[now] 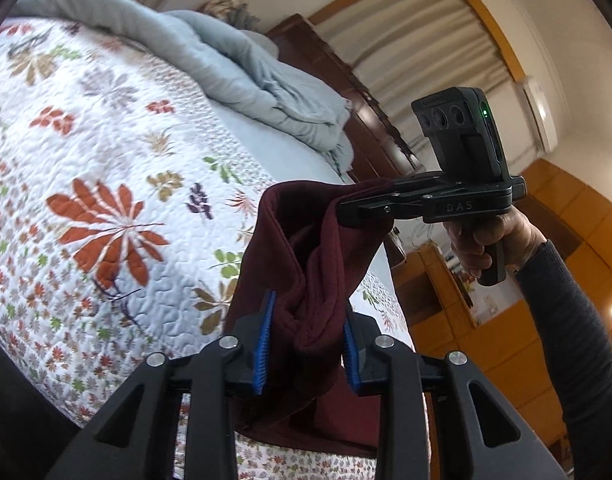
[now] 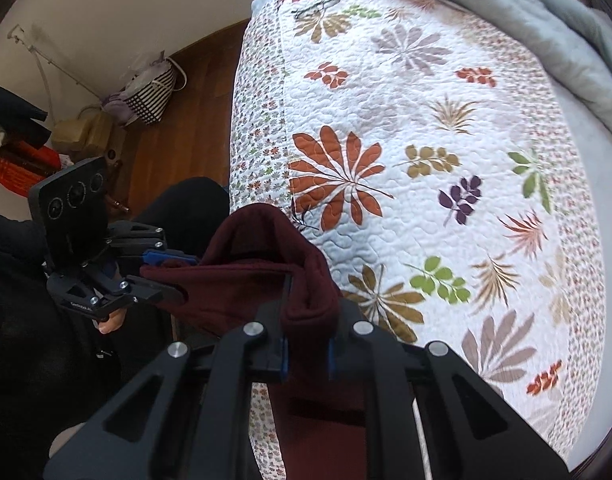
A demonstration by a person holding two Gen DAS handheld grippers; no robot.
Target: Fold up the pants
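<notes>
- Blue pads (image 1: 264,344) of the left claw (image 1: 306,344) pinch a bunched fold of the maroon pants (image 1: 306,264); its jaws are closing on the cloth.
- Right claw (image 2: 306,354) is clamped tight on another gathered edge, the fabric sagging between the two claws and hanging below them.
- Beyond both claws spreads the bed's floral quilt (image 2: 426,120), with a rumpled grey blanket (image 1: 210,60) at its far end.
- To the right claw's left, past the bed edge, a striped bag (image 2: 152,96) sits on the wooden floor (image 2: 194,92).
- A hand (image 1: 486,240) in a dark sleeve (image 1: 578,328) grips the right claw's handle, held roughly level with the left claw.
</notes>
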